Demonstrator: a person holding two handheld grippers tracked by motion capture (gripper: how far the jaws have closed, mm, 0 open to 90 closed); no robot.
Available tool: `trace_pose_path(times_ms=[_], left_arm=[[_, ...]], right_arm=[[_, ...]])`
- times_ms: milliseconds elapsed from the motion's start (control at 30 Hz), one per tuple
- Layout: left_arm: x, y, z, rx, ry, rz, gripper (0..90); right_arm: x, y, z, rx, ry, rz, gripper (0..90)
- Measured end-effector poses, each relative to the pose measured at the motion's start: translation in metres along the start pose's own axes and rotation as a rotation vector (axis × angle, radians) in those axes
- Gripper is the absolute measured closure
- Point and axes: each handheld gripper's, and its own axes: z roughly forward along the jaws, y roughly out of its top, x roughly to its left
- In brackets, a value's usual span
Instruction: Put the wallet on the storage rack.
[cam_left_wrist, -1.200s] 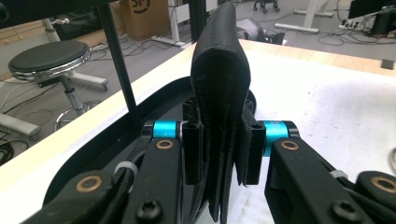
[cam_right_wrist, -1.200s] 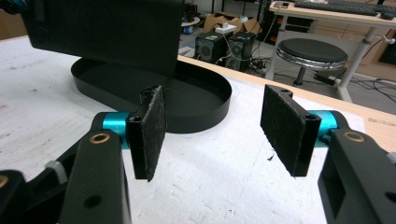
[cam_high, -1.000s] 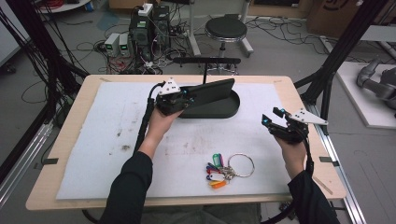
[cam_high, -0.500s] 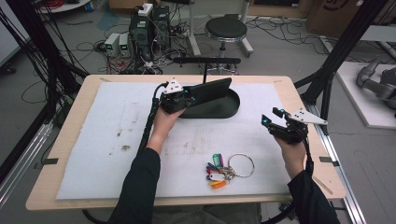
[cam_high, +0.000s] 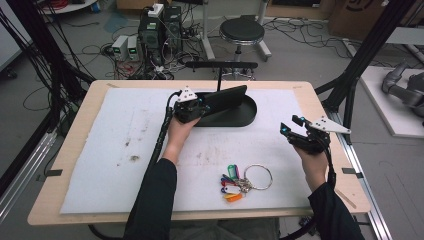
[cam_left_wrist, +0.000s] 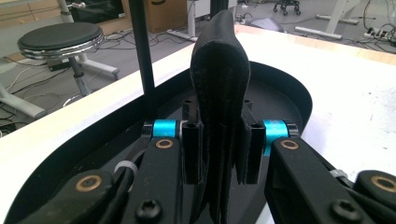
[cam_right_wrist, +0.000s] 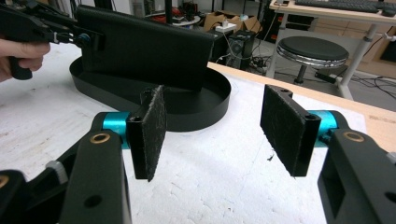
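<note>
Your left claw is clamped on the black wallet, holding it on edge over the oval black tray — in the left gripper view its lower edge sits inside the tray's rim. Your right claw hangs with jaws apart and nothing between them, well to the right of the tray. The key ring with coloured tags lies on the tabletop, nearer you than the tray.
</note>
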Motion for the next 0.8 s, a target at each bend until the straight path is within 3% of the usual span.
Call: trace_pose_path(times_ms=[400,667,800], left_arm=[[0.009,-0.011,0.004,-0.006,-0.001,-0.039,75.1],[0.011,-0.015,0.002,0.046,0.005,-0.043,74.4],[0.009,-0.017,0.004,0.084,0.007,-0.017,74.1]], right_arm=[[0.0,0.0,0.001,0.005,0.003,-0.004,41.6],[0.0,-0.001,0.001,0.007,0.004,-0.005,41.6],[0.0,-0.001,0.001,0.013,0.007,-0.004,41.6]])
